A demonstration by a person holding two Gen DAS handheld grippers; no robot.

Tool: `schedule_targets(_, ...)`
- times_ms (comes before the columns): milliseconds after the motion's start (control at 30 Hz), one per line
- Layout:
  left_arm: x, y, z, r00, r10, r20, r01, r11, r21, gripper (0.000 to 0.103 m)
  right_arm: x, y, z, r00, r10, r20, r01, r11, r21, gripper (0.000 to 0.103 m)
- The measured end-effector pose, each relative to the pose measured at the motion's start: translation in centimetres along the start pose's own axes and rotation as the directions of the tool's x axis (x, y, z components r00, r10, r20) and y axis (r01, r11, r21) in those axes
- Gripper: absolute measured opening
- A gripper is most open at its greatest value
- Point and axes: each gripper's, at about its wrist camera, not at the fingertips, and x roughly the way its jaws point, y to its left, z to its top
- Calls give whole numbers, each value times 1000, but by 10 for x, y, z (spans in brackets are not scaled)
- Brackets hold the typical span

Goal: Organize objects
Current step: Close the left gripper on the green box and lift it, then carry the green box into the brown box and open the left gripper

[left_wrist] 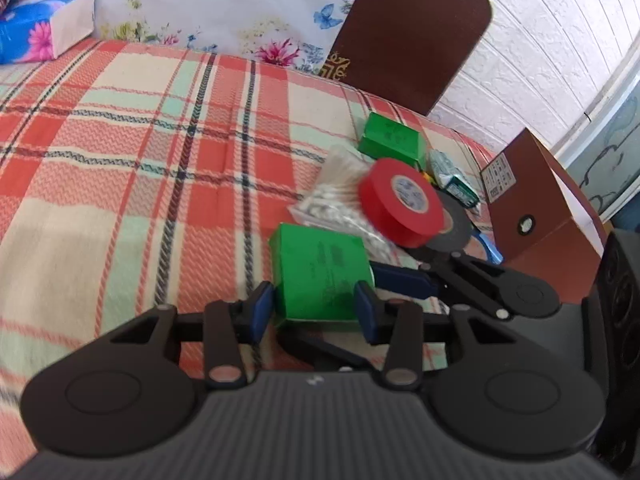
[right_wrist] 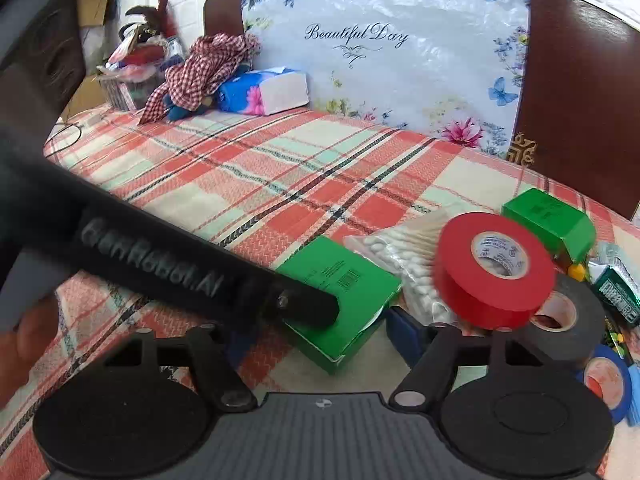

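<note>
A flat green cardboard box (left_wrist: 320, 268) is seen lying on the plaid bedspread (left_wrist: 120, 160), clasped between the blue pads of the left tool (left_wrist: 316, 312). The right tool (right_wrist: 320, 336) is held partly open astride the same box, beside a red tape roll (right_wrist: 496, 272).

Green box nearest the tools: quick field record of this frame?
surface: plaid blanket
near green box: between the left tool pads, contact unclear
right tool: open, beside the box
second green box: farther back
red tape roll: tilted, leaning on black tape roll
cotton swab bag: behind the near box
</note>
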Motion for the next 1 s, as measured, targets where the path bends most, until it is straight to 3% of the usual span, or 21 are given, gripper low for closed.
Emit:
schedule_targets(100,-11,-26,-8,999,-37,12,37,999,11,46,-32,2,-17,996,-63,60,65,997,-32,67)
schedule_targets(200,-20,-72,-5,994,-102,33,100,993,66,46,-76,-3,-33,969,-187,160,197,979,-54,67)
schedule_targets(367,-16,-171,15,973,-218,73,197,954,227,46,-148,-48,-41,883,-382,273,376,923,76,67)
schedule_targets(467,4,-231,29,956,-285,69,254,922,294,47,-181,-83,-44,820,-490,297,465,872,154,67)
schedule_targets(533,22,-265,34,950,-309,51,278,907,317,47,-194,-109,-49,791,-541,287,501,841,203,67)
schedule_targets(633,50,-304,33,949,-314,17,290,894,342,47,-202,-147,-58,776,-582,245,516,808,285,67)
schedule_targets(800,92,-344,30,961,-273,-40,269,892,364,47,-196,-189,-68,776,-602,188,520,779,350,67)
schedule_targets(867,107,-354,31,962,-265,-69,272,893,359,47,-193,-199,-70,772,-608,185,521,772,364,72)
schedule_targets(933,116,-359,31,967,-242,-81,255,903,347,50,-190,-205,-70,763,-620,182,528,760,379,84)
schedule_targets(1000,118,-362,28,971,-221,-88,238,904,354,51,-189,-208,-70,762,-618,192,519,761,388,84)
